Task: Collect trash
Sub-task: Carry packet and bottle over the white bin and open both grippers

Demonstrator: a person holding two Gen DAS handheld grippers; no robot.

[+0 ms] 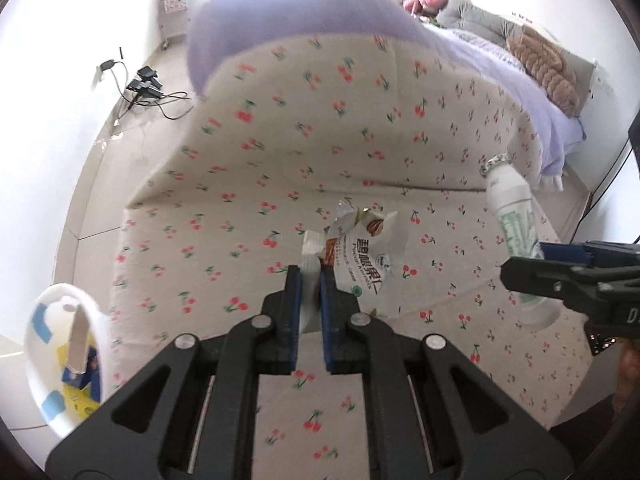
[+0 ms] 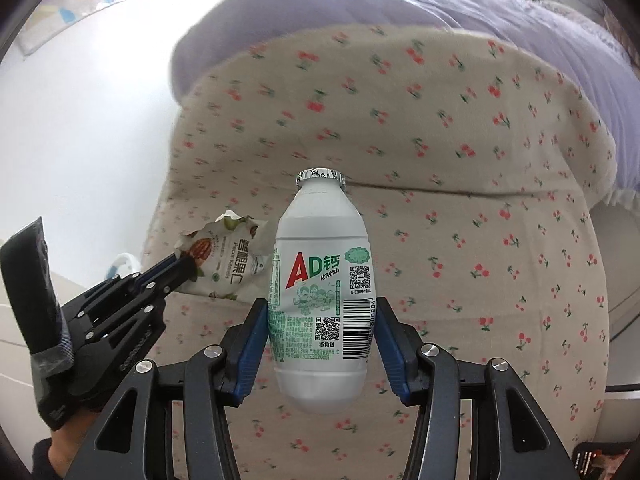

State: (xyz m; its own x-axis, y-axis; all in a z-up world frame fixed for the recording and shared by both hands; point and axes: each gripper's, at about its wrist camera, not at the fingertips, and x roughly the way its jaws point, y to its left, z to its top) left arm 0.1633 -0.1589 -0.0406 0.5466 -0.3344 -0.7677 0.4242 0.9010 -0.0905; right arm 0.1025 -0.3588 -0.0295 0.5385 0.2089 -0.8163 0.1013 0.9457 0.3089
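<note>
Holding both loads: our left gripper [image 1: 310, 276] clamps the wrapper [image 1: 366, 258], right gripper [image 2: 322, 320] grips the upright bottle [image 2: 322, 280]; bin [image 1: 64, 360] lies lower left, nearer the left.

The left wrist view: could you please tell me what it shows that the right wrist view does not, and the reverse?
Only the left wrist view shows the white bin with a carton inside, at the lower left beside the bed, and the black cables on the floor.

Only the right wrist view shows the bottle's printed AD label and barcode, facing the camera.

Both show the left claw shut on the snack wrapper, the right claw shut on the white bottle, and the cherry-print bedsheet.
</note>
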